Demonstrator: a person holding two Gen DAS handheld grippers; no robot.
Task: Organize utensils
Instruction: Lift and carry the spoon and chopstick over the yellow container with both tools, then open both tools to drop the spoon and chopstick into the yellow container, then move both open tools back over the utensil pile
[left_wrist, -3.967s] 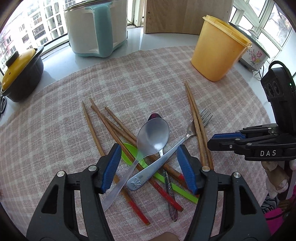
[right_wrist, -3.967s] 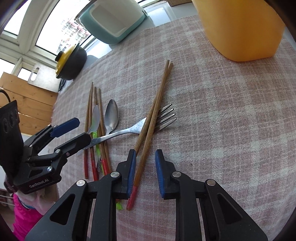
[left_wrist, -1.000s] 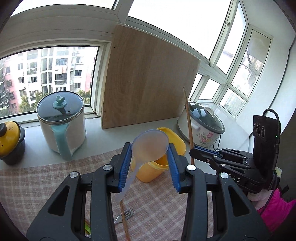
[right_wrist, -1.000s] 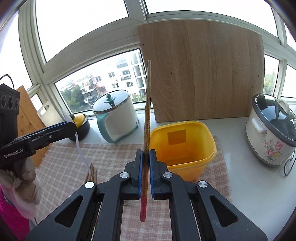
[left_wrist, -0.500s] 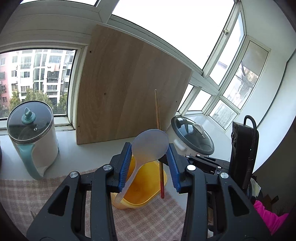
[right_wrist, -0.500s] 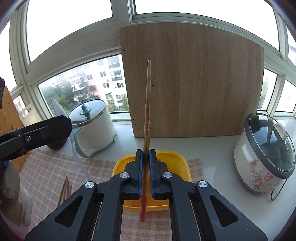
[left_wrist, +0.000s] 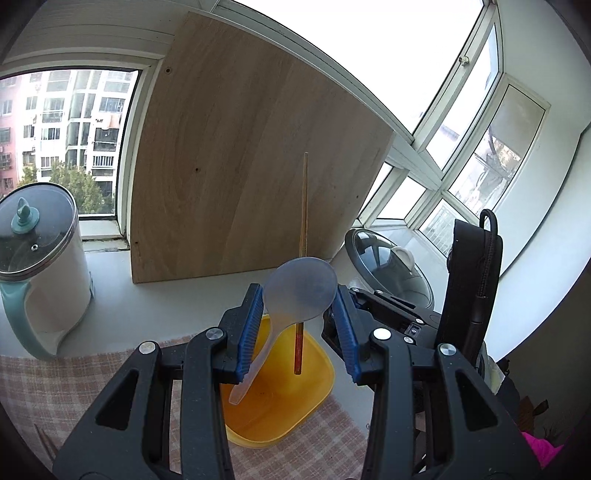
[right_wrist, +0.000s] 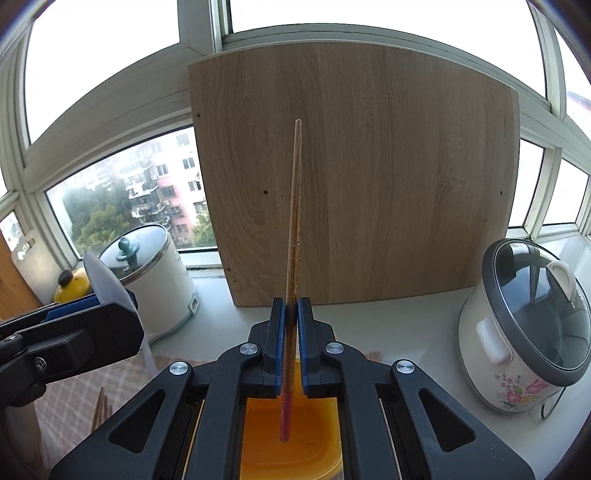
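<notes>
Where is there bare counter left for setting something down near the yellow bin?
Bare counter lies between the white pot and the wooden board, and between the board and the rice cooker. Over the yellow bin it is crowded: both grippers, spoon, chopstick.

No text, label, brand, number or sign can be read in either view. The rice cooker (right_wrist: 524, 328) at the right carries only a painted flower motif on its white body, with no lettering that shows. The parts of the hand-held grippers in view bear no legible marking.
</notes>
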